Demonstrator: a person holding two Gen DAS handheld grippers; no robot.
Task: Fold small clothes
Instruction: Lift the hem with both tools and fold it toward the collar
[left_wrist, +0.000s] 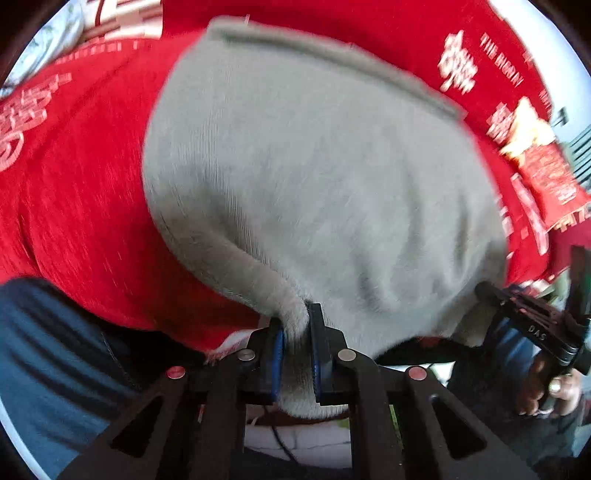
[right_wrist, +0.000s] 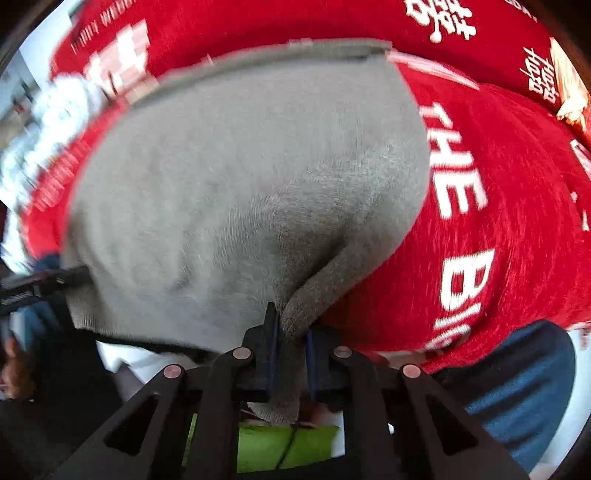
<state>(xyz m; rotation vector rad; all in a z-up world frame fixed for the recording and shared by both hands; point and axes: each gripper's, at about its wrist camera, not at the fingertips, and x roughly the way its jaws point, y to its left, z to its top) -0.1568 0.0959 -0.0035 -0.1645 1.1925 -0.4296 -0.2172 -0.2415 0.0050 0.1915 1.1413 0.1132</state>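
I am holding a grey garment (left_wrist: 314, 177) by two of its near corners, one in each gripper. My left gripper (left_wrist: 297, 332) is pinching a bunched fold of the grey knit between its blue-lined fingers (left_wrist: 279, 354), the cloth squeezed into a narrow neck that is running down between the jaws and bulging out again behind them. My right gripper (right_wrist: 291, 332) is doing the same on the other corner, its jaws pressed in on a twisted tail of the same garment (right_wrist: 240, 192), with a stub of it hanging out below the pads.

Ahead of both tools the garment is spreading wide and flat, its far hem showing as a thicker band at the top edge. It is lying over a red cloth (left_wrist: 81, 206) printed with white lettering, which is covering the surface beyond and to both sides of the tools.

From the left camera, I am seeing my right gripper off to the right, with the hand (left_wrist: 554, 384) holding it just below. Low on the left of that view a dark blue striped fabric (left_wrist: 48, 354) is lying near the tool. Under the right gripper a bright green item (right_wrist: 280, 446) is showing between the finger arms; both views are blurred.
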